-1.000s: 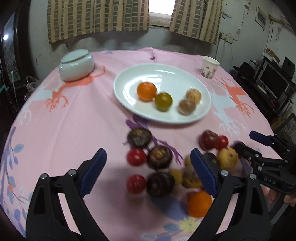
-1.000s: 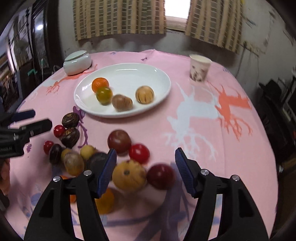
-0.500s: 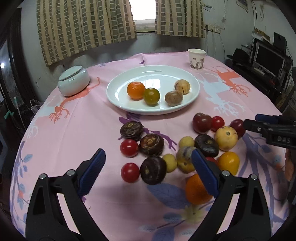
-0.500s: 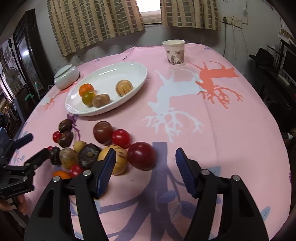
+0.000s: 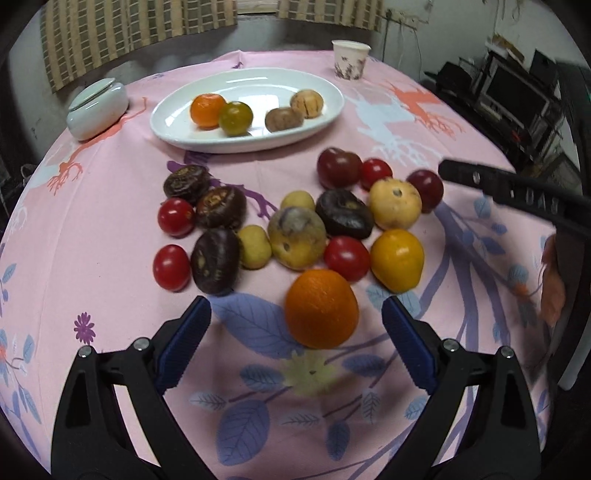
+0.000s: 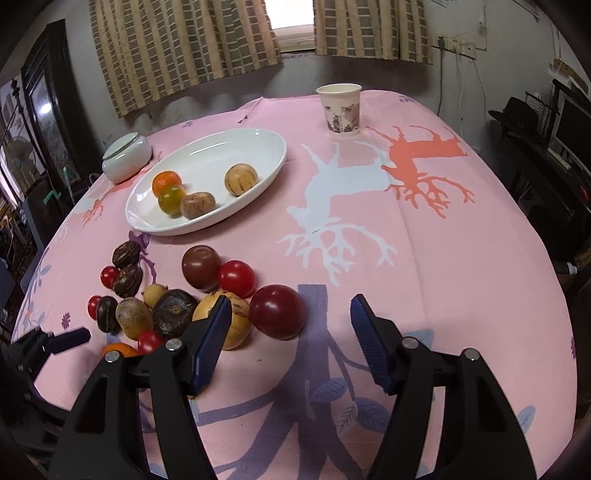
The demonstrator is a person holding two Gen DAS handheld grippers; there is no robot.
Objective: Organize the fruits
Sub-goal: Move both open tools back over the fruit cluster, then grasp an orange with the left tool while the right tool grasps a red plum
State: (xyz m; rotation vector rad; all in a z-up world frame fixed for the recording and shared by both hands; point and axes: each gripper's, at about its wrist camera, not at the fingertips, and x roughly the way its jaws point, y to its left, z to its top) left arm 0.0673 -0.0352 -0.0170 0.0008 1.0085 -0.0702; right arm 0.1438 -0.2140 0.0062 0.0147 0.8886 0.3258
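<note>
Hovering spread and empty, the left claw [image 5: 295, 332] faces the orange [image 5: 321, 308]; the right claw [image 6: 290, 332], also spread, faces the dark red plum [image 6: 277, 311].

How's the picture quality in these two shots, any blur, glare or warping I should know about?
Left wrist view: strong fisheye bending, dark corners, mild blur on the white plate, the big orange fairly sharp. Right wrist view: the bright window is blown out, glare streaks the plate, and the fingers cast a shadow on the pink cloth.
</note>
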